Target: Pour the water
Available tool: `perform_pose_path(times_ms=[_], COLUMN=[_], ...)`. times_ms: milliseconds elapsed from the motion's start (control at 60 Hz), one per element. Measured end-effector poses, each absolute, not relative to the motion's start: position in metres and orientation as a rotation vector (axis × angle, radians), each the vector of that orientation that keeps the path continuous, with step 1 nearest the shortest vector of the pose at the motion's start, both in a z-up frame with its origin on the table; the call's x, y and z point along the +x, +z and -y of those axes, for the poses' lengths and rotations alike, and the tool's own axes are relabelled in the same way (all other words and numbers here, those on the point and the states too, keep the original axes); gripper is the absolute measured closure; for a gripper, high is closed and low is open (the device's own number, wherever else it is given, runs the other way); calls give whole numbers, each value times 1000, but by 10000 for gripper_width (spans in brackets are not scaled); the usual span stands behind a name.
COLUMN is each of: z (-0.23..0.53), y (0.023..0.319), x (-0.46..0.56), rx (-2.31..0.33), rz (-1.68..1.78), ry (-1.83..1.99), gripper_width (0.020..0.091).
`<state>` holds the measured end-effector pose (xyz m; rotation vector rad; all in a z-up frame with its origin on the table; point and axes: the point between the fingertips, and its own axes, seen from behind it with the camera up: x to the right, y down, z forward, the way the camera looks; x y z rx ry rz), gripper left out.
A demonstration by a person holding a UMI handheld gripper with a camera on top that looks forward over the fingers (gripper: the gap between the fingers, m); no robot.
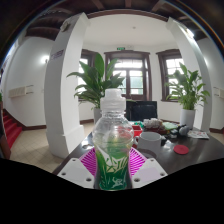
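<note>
Water bottle, green label unreadable, pinched upright between the tongs.

You're holding a clear, glossy plastic bottle with a shiny green label; the counter looks dark and smooth.

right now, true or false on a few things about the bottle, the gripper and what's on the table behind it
1. A clear plastic bottle with a green label stands between the fingers of the gripper. True.
2. The bottle has no cap. False: a white cap sits on top.
3. The bottle lies on its side. False: it stands upright.
4. Leafy potted plants stand beyond the table. True.
5. The table beyond the bottle holds only a book. False: a red item and other small clutter lie there.
</note>
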<state>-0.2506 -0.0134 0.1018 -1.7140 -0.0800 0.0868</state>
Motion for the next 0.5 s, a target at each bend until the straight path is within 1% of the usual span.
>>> perform_pose_path(times_ms=[150, 217, 367, 467, 500], z=[9, -4, -50, -74, -83], y=[101, 108, 134, 158, 161], x=[-249, -253, -272, -287, -285], rx=[-1735, -1750, -1744, -1677, -1633], rz=[31, -37, -314, -568, -648], ry=[100, 178, 493, 802, 893], gripper_width=[734, 733, 734, 734, 734])
